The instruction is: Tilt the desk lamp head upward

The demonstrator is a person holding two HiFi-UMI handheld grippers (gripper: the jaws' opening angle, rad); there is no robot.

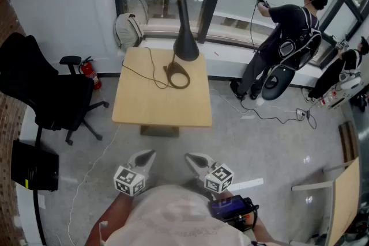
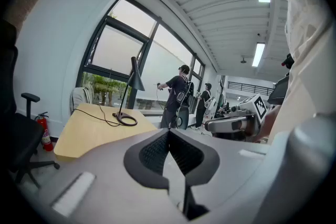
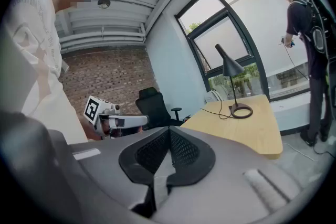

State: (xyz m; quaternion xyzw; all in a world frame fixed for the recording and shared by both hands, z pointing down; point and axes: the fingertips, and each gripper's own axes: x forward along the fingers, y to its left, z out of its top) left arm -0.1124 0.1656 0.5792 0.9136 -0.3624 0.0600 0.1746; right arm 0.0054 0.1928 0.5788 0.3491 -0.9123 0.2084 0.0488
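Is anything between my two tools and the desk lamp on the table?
Nothing visible. Only open floor separates the left tool and right tool from the table; the desk lamp stands near its far edge, its cable trailing beside it. The office chair sits off left.

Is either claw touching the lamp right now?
Apart. The head view shows the left claw and right claw, both shut and empty, with a stretch of floor between them and the table where the lamp stands.

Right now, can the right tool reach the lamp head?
Probably not yet. The right tool hangs near the person's body, floor lies between it and the table, and the lamp head stands at the far edge. Nothing blocks the way.
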